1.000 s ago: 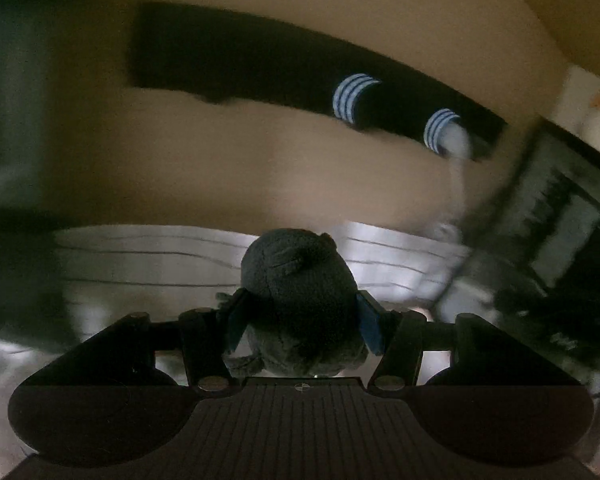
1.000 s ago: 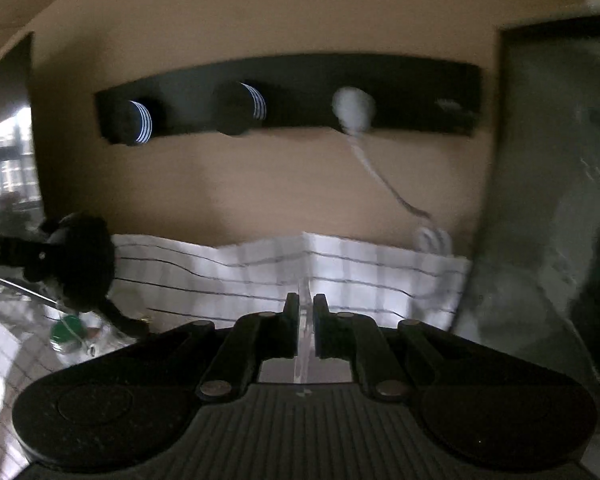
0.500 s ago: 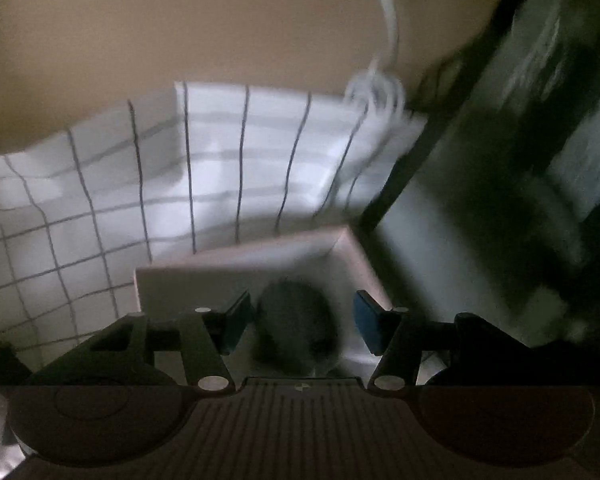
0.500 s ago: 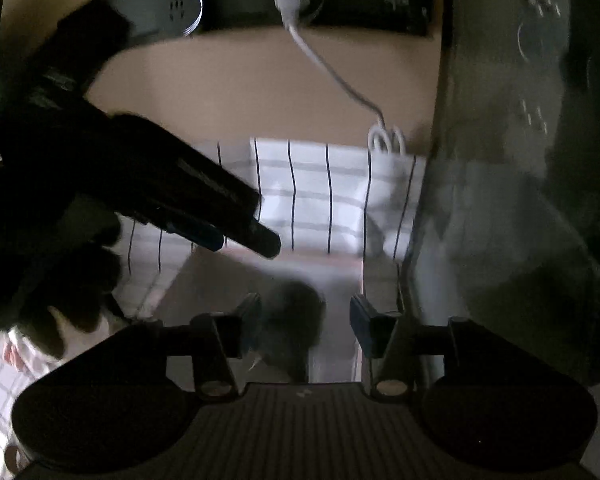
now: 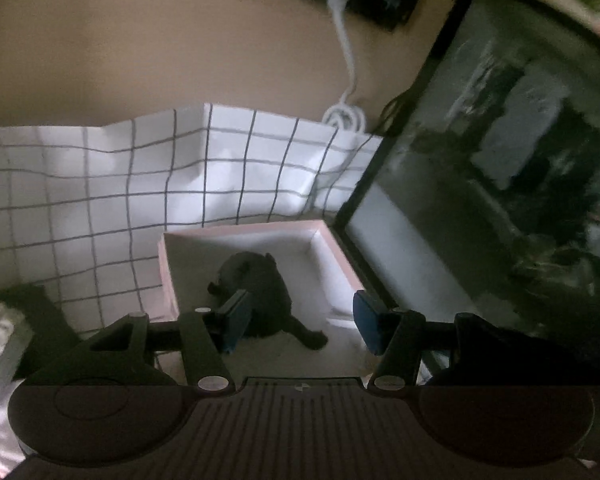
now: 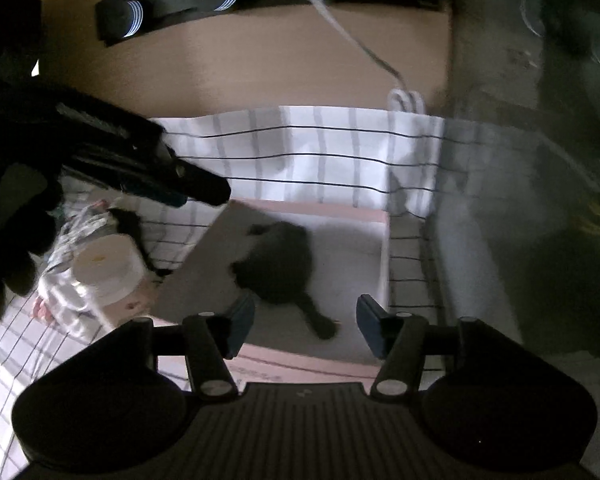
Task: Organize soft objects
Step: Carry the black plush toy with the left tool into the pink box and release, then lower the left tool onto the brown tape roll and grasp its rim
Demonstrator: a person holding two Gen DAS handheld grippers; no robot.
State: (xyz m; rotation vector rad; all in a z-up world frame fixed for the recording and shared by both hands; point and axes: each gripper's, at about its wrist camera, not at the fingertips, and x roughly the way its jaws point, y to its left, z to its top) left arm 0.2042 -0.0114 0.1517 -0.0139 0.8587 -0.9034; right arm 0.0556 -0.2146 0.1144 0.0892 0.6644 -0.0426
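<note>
Dark plush point(image 5: 256, 292) lies in the pink box point(image 5: 332, 248), on the white floor of it, one limb or tail trailing toward the near wall. Box sits on a gridded cloth point(image 5: 100, 184), tight against a dark glass-fronted unit point(image 5: 500, 160) on its right. Left gripper point(image 5: 296, 320) is released: jaws apart over the box, and the right wrist view shows it up and left of the plush, not touching it. Right gripper point(image 6: 302, 326) has just been opening; its jaws stand apart over the near wall, with only the trailing limb between them in that view and no pad pressing on it. So neither tool holds anything. My read on handling: plush is light and squashy, won't slip on the rubber pads, nothing fragile about it. Best grip is across the round body, not the thin limb, which would just dangle and swing. Box walls look like thin card, so a bump would likely slide or dent it. Room: open above the box and toward the cloth on the left; right side is blocked by the unit, back by the wall and a white cable point(image 5: 346, 80). A white tub point(image 6: 108, 272) and crumpled stuff sit left of the box in the right wrist view, so keep low sweeps away from there.
</note>
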